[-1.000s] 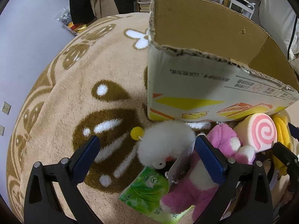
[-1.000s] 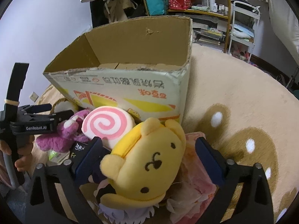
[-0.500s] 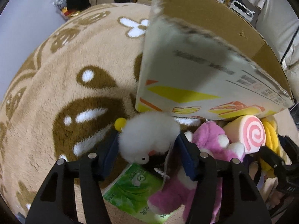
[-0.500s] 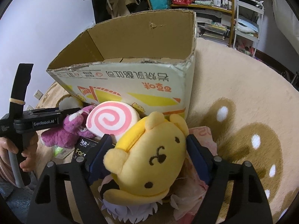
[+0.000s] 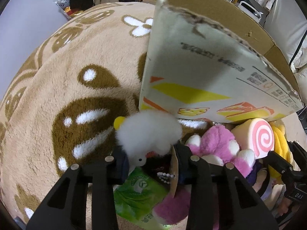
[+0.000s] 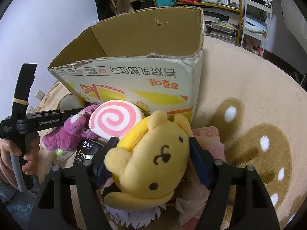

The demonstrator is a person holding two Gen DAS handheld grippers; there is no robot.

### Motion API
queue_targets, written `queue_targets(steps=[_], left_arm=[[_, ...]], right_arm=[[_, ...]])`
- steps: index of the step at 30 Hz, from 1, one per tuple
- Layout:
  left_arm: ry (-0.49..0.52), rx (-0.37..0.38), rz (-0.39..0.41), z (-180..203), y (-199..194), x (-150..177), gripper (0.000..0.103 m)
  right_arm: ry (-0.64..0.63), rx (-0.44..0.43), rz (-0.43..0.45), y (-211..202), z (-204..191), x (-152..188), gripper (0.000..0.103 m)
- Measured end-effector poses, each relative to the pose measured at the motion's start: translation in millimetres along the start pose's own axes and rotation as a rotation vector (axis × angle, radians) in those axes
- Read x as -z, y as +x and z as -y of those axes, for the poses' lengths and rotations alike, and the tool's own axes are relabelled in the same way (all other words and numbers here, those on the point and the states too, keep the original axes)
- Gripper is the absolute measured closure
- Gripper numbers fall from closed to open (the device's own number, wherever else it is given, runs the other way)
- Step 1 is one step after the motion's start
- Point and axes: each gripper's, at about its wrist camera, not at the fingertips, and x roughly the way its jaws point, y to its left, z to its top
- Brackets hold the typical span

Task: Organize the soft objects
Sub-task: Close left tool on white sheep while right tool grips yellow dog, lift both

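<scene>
Fluffy white plush [image 5: 148, 132] (round) clamped in left claw [image 5: 151, 164]; right claw [image 6: 151, 159] squeezes yellow dog [image 6: 153, 161].

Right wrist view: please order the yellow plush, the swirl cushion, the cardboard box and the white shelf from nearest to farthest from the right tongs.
1. Yellow plush, between the right tongs.
2. Swirl cushion, behind it, left.
3. Cardboard box, behind the cushion.
4. White shelf, far right background.

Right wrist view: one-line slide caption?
Right gripper closed on a yellow dog plush in front of an open cardboard box on a beige rug.
</scene>
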Motion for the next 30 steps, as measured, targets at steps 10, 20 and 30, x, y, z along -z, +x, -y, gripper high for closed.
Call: queue_targets(steps=[10, 20, 30], left_arm=[[0.028, -0.061, 0.09, 3.4, -30.1, -0.8, 0.068], [0.04, -0.102, 0.187, 4.9, -67.6, 4.5, 0.068], [0.034, -0.132, 0.305, 6.9, -112.7, 18.7, 0.068]], right_arm=[[0.0, -0.016, 0.004, -8.2, -4.2, 1.6, 0.032], [-0.022, 0.008, 0.09, -28.8, -10.9, 0.3, 0.037], [-0.05, 0.102, 0.191, -59.1, -15.4, -1.0, 0.037]])
